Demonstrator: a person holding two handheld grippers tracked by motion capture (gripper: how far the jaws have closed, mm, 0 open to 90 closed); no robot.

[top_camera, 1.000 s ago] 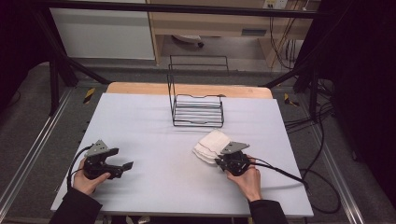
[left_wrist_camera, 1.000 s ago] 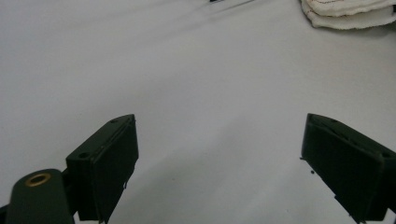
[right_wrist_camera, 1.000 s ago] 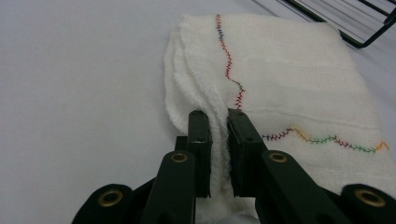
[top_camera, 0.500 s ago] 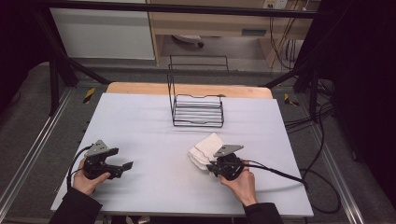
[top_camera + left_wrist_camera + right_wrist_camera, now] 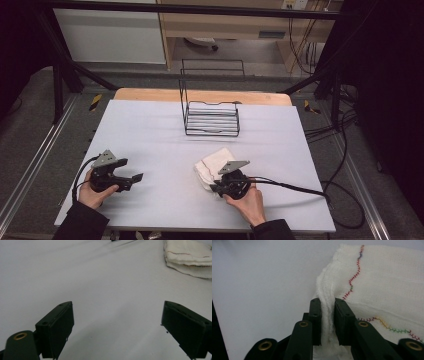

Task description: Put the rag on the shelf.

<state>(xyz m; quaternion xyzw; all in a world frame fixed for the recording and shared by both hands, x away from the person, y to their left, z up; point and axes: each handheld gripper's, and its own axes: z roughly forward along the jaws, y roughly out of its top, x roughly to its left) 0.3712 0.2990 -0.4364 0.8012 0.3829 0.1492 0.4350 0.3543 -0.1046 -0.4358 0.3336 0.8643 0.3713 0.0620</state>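
A: What is being handled, and where is it found?

B: A folded white cloth [image 5: 212,165] with coloured zigzag stitching is seen lying on the bench [image 5: 150,130], at about five o'clock from the bench's middle in the high view. A raised fold of its near edge is taken up between the right tongs [image 5: 327,315].

A: How are those tongs set?

B: They are nearly pressed together, with the ridge of cloth pinched between the two black pads. The jaws have just been opening a little, yet in the right gripper view the fabric is seen squeezed between them, so the grip is judged to be holding.

A: And the other pair?

B: The left tongs [image 5: 131,178] are spread wide with nothing between them, held low over the bench at about nine o'clock from the cloth and well apart from it. In the left gripper view the cloth [image 5: 187,257] is seen far off at one o'clock.

A: Which step is judged to be in hand?

B: A dragging or repositioning of the cloth by its pinched edge, most likely before it is unfolded or carried. A black wire rack [image 5: 210,117] stands at twelve o'clock from the cloth, near the far side of the bench, and may be the destination; that cannot be told for sure.

A: What is called for next?

B: The pinch should be kept firm, since only a thin fold is held and it could slip. A second hold by the left tongs on another edge would be needed if the cloth is to be spread.
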